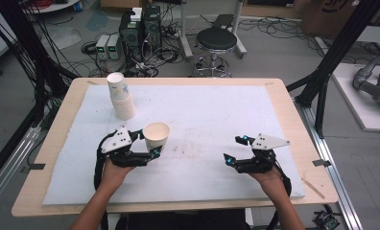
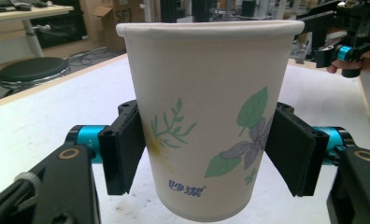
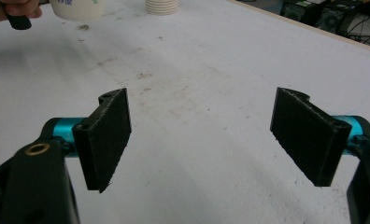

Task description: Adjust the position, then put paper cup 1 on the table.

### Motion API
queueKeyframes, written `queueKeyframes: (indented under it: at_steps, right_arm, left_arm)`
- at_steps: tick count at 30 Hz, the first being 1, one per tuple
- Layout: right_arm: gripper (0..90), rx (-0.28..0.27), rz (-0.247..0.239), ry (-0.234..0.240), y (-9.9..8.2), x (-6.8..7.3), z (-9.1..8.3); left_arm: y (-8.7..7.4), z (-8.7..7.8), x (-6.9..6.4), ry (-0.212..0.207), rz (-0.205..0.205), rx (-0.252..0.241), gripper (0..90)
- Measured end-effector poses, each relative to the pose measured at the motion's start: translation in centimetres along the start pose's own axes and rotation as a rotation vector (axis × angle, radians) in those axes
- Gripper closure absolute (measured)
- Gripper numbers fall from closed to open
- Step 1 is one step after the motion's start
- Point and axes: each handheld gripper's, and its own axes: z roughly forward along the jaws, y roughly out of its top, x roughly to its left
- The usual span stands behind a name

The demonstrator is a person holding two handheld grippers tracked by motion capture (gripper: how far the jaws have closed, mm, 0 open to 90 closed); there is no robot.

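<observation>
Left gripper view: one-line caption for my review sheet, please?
Left claw grips an upright floral paper cup above the white mat.

Ahead of the right gripper [image 1: 236, 149], between and beyond its wide-apart fingers [image 3: 106, 137], the white mat [image 1: 212, 110] on the tabletop [image 1: 279, 91] lies bare, so a hand could pass there unhindered. The gap between the left gripper's [image 1: 148, 143] fingers [image 2: 122, 154] is taken up by an upright paper cup [image 2: 206, 116], which blocks any way straight through. Beyond that cup, toward the far left corner of the mat, a stack of paper cups [image 1: 121, 96] stands well apart from the fingers, with open mat between it and the held cup.
</observation>
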Motion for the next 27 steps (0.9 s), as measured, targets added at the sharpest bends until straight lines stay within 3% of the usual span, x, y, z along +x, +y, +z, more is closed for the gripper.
queueKeyframes:
  at_steps: [11, 27]
  right_arm:
    - [20.9, -0.024, 0.004, -0.016, 0.0, 0.0, 0.0]
    - [20.9, -0.021, -0.007, -0.024, 0.0, 0.0, 0.0]
  left_arm:
    - [-0.4, -2.1, 1.1, 0.084, -0.02, -0.04, 32.1]
    - [-0.7, -2.9, 2.1, 0.114, -0.016, -0.047, 31.9]
